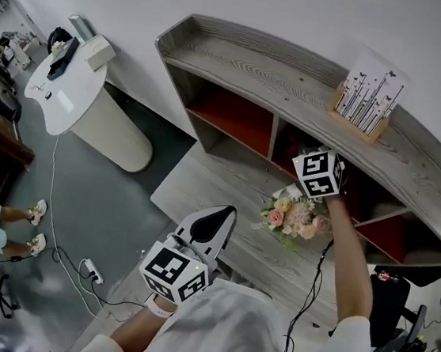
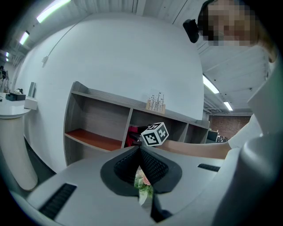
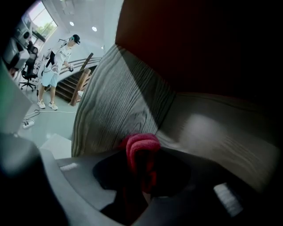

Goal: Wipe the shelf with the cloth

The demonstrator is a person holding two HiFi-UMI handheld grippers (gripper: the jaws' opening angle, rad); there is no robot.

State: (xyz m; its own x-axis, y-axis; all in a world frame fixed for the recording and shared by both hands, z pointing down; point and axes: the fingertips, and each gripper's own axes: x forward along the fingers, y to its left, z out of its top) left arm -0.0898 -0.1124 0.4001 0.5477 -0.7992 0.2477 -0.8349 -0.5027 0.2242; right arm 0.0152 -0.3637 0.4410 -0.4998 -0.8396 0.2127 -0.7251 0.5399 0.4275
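The grey wooden shelf [image 1: 295,85] has dark, red-backed compartments. My right gripper [image 1: 318,174] reaches into the middle compartment, and only its marker cube shows in the head view. In the right gripper view its jaws [image 3: 141,155] are shut on a folded red cloth [image 3: 140,148] that lies against the compartment's grey wood side wall [image 3: 119,103]. My left gripper [image 1: 217,217] hangs low near my body, shut with nothing in it, well short of the shelf. In the left gripper view [image 2: 140,152] the red cloth [image 2: 131,132] shows beside the right gripper's cube [image 2: 154,133].
A bouquet of pale flowers [image 1: 295,216] lies on the lower shelf board under my right arm. A card holder [image 1: 368,94] stands on the shelf top. A white round counter [image 1: 68,85] is at the left, cables [image 1: 74,265] trail on the floor, and a person [image 3: 55,73] stands far off.
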